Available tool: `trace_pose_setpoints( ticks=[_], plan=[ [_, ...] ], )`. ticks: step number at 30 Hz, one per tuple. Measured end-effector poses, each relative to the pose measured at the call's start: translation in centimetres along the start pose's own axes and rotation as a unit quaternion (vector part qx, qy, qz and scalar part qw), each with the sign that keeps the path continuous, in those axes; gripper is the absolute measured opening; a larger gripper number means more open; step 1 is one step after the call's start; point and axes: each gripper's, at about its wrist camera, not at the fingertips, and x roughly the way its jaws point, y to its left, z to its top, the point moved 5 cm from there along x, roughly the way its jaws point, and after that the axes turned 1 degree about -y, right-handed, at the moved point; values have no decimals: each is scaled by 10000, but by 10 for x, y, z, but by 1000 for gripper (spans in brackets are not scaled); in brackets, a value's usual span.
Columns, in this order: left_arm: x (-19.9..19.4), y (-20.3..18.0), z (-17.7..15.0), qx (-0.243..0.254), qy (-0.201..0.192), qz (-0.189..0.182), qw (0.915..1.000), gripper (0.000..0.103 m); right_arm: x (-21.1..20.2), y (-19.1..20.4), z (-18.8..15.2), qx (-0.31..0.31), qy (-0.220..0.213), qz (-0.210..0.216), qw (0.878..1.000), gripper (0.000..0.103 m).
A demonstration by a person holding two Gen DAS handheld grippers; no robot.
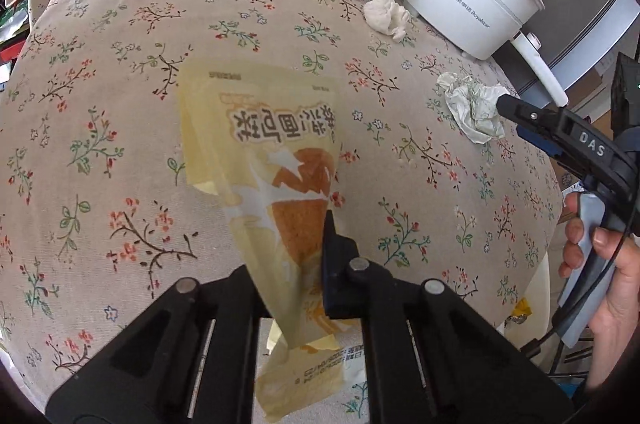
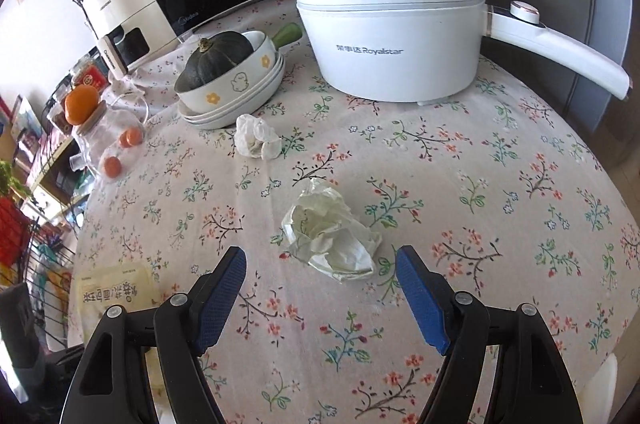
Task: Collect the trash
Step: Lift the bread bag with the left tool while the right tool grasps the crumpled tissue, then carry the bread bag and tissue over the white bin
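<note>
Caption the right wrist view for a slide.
Open right hand-held gripper approaching crumpled wrapper on floral tablecloth.

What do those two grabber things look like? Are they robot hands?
No, a person holds them. The right gripper is black plastic with blue textured pads and silver rivets. From the left wrist view it has a pale grey handle, white "DAS" lettering and a thin black cable. The left gripper is black too.
</note>
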Motion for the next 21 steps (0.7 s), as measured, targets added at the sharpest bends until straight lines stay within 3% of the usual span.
trace_pose_setpoints(
  ticks=[3, 5, 6, 11, 21],
  plan=[
    [-19, -9, -2, 97, -162, -132, 9997, 9, 11, 6, 3, -233, -70, -212, 9995, 53],
    [-27, -11, -1, 150, -231, -181, 9995, 9, 17, 5, 3, -231, -64, -253, 9994, 33],
    [-31, -12, -2, 141, -244, -189, 9994, 9, 20, 3, 2, -220, -30, -269, 9994, 13],
    [-38, -9, 1, 32, -287, -286, 9992, 9, 5, 1, 1, -222, -121, -248, 9994, 10],
    [-60, -28, -5, 225, -530, -566, 9967, 9, -73, -19, -14, -56, -190, -144, 9997, 10]
  ],
)
